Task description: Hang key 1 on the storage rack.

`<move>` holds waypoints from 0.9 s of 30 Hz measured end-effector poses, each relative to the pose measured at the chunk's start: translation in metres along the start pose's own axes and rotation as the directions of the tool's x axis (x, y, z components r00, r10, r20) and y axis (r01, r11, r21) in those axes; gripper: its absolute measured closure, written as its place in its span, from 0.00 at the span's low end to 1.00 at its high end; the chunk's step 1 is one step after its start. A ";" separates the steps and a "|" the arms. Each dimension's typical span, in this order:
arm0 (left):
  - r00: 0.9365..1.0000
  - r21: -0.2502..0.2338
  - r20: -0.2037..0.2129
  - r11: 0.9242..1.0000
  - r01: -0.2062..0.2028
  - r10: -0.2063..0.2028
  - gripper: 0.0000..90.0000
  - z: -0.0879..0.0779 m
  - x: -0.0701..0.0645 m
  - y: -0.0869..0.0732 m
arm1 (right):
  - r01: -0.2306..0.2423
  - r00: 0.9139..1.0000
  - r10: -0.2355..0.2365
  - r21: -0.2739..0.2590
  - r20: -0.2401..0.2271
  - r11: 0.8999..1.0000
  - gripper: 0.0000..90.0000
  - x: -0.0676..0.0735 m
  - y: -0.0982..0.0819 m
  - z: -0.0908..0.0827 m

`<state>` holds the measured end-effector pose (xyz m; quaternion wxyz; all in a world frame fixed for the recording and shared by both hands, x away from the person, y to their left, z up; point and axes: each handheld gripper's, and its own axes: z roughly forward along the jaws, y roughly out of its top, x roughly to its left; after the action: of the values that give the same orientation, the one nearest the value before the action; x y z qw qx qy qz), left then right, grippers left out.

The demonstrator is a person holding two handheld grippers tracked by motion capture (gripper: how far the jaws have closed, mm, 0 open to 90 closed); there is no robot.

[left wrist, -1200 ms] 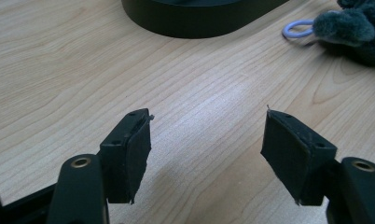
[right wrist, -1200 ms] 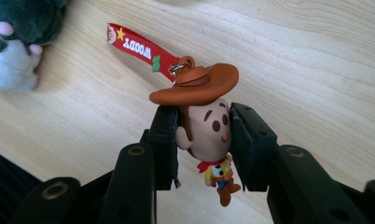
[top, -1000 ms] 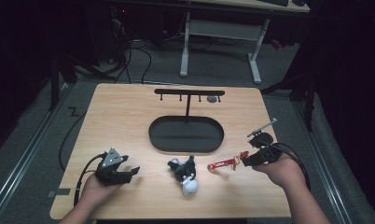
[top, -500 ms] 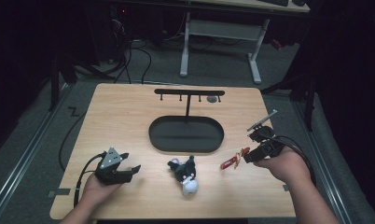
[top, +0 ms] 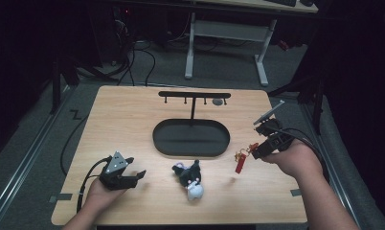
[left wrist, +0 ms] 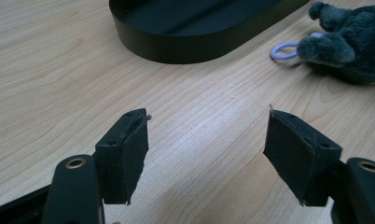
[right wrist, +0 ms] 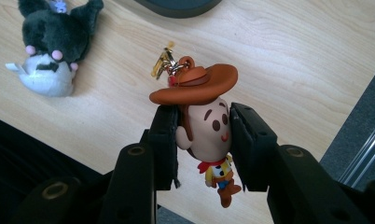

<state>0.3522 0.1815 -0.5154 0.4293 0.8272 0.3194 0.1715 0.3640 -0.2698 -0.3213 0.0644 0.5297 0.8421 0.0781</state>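
Compared with the earlier frame, the right claw (top: 252,149) has risen at the right of the high view, carrying the cowboy keychain figure (right wrist: 205,125) clear of the tabletop (top: 128,124); its jaws are clamped on the figure's head. Left claw (top: 135,176), lower left, rests unmoved, jaws wide apart and empty. Plush toy (top: 190,178) lies below the black oval tray (top: 190,138).
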 end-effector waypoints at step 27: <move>1.000 0.006 0.009 1.000 0.009 -0.009 0.34 -0.002 0.003 -0.002 | 0.011 1.000 -0.010 -0.051 0.024 0.999 0.71 0.001 0.059 -0.003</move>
<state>0.3523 0.1854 -0.5158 0.4291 0.8277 0.3218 0.1651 0.4149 -0.2438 -0.3070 0.0884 0.5245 0.8417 0.0928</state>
